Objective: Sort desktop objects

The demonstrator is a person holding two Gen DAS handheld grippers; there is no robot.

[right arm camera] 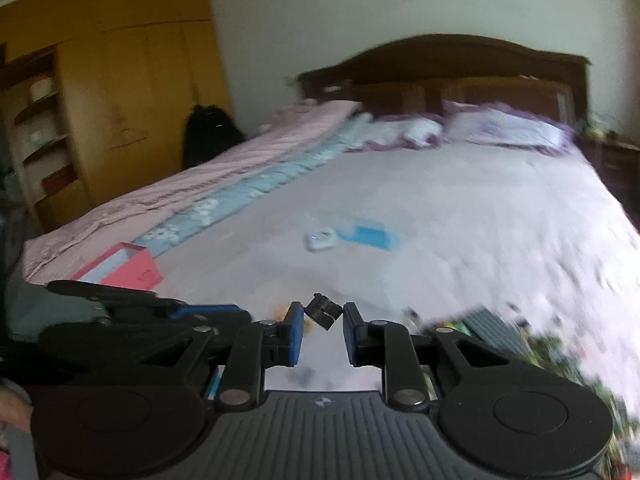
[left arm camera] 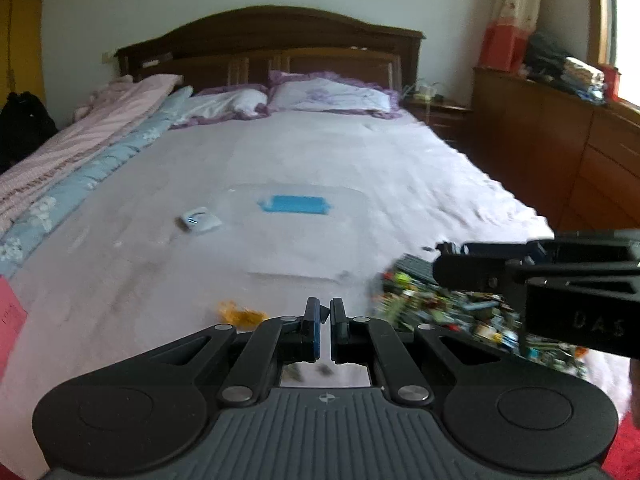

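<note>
Right hand-held gripper (right arm camera: 323, 334): its fingers are parted around a small black block (right arm camera: 324, 311), with contact not discernible. Left hand-held gripper (left arm camera: 325, 330) is nearly closed on nothing. Above the bed (right arm camera: 480, 216), the block is judged light, rigid, best pinched across flat sides.

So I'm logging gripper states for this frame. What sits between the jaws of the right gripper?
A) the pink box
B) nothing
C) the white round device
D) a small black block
D: in the right wrist view a small black block sits tilted between the spread jaws of the right gripper, seemingly touching neither.
</note>
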